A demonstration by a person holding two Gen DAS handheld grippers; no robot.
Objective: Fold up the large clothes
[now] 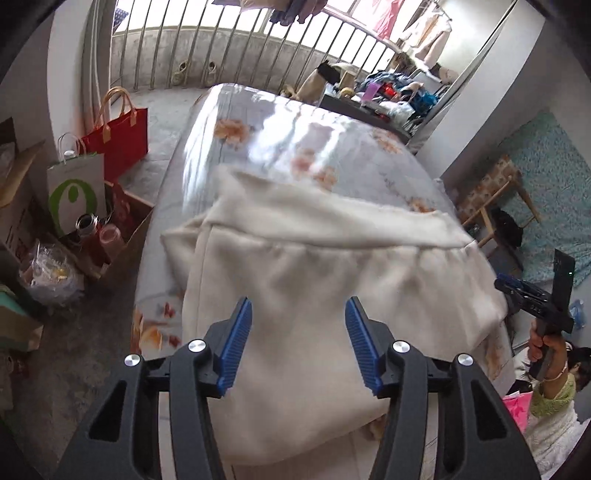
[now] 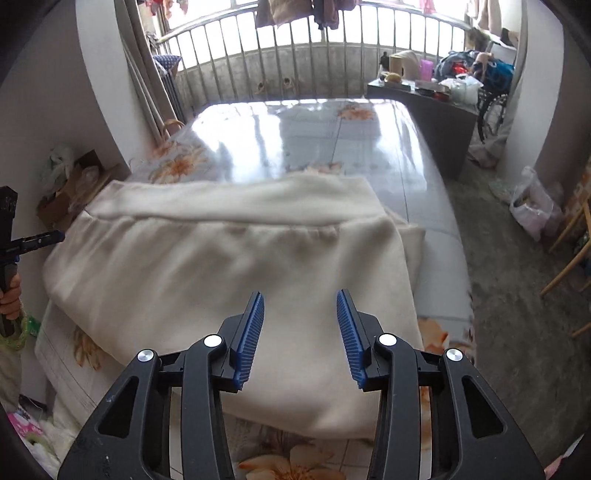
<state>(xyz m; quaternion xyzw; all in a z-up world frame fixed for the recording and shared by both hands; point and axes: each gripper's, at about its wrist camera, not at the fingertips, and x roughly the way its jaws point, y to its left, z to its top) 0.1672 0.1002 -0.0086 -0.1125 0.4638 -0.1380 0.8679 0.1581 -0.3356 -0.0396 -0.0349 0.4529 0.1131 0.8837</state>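
This was a room in a home, next to a balcony. A bed (image 2: 424,177) with a flowery sheet filled the middle. Behind it stood a metal railing (image 2: 295,59) with washed clothes (image 2: 325,11) hanging above it. A red bag (image 1: 118,136) and a paper bag (image 1: 75,192) sat on the floor beside the bed. A low table (image 2: 436,114) held piles of stuff, and a wooden stool (image 1: 491,192) stood by the wall.

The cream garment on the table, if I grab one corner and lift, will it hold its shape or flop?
The cream garment will likely flop: it already lies in soft folded layers with a gathered seam. It looks thick and fleecy, so probably fairly heavy for cloth. The table cover looks glossy, so the stack may slide when pushed.
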